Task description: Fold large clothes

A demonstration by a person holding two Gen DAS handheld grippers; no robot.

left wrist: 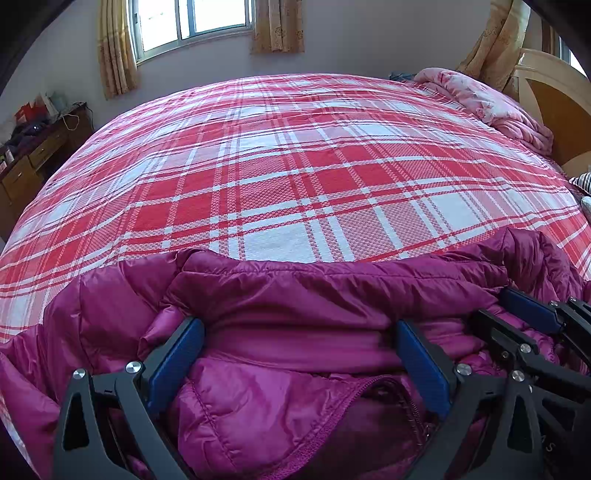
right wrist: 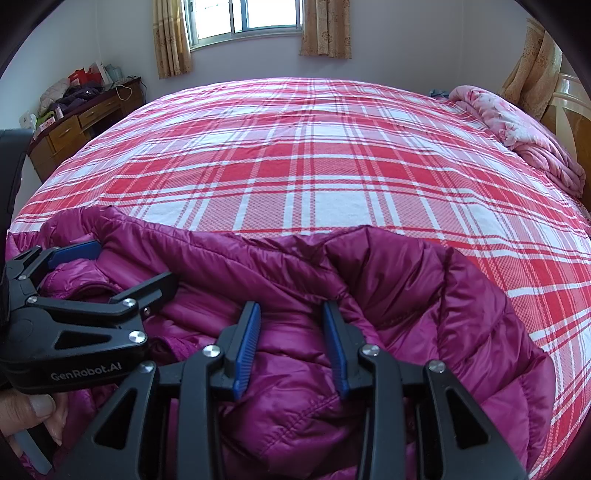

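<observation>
A magenta quilted puffer jacket (left wrist: 280,295) lies bunched at the near edge of the bed; it also fills the lower part of the right wrist view (right wrist: 406,295). My left gripper (left wrist: 299,332) is open, its blue pads set wide over the jacket's collar fold, and it shows in the right wrist view (right wrist: 129,266) at the left. My right gripper (right wrist: 291,317) is open, its jaws partly closed in with jacket fabric between them, not pinched. It shows at the right in the left wrist view (left wrist: 495,302).
The bed (left wrist: 295,166) has a red and white plaid cover. A pink floral quilt (left wrist: 487,103) is piled by the wooden headboard (left wrist: 557,110) at the right. A cluttered wooden dresser (right wrist: 81,114) stands at the left, under a curtained window (right wrist: 243,18).
</observation>
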